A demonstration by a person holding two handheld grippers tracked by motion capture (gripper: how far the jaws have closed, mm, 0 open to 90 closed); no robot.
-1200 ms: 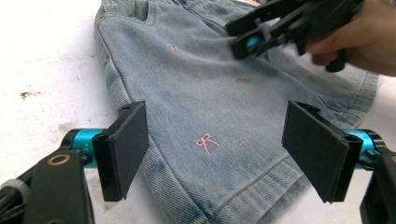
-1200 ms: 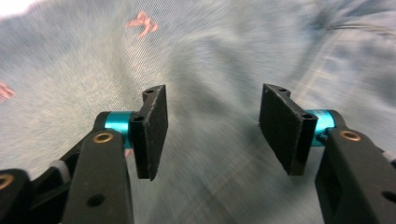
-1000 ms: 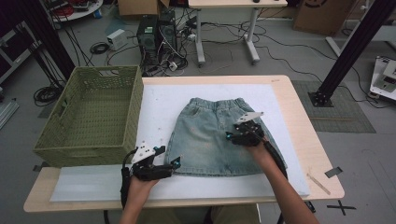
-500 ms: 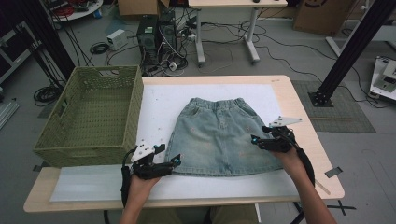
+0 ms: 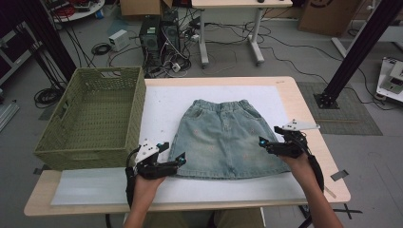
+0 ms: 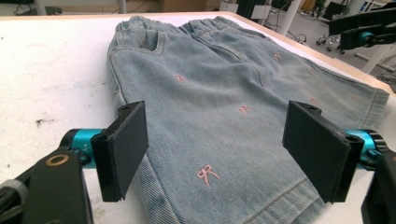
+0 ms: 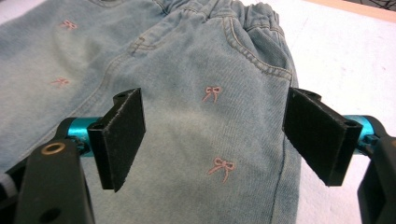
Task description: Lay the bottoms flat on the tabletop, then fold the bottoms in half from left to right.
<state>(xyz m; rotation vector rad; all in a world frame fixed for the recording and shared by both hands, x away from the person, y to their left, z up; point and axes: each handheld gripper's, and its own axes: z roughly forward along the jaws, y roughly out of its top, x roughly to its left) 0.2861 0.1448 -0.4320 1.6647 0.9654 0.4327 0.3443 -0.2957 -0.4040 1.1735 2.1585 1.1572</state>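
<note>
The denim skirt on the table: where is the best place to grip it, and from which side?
Probably the two hem corners of the denim skirt. It lies flat with the hem nearest the person. The open left tongs and right tongs already flank it, so each can slide inward from its own side.

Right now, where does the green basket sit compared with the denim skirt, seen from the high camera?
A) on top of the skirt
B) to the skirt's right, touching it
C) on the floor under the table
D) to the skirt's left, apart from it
D: the green basket stands on the table's left part, with bare white mat between it and the denim skirt.
</note>
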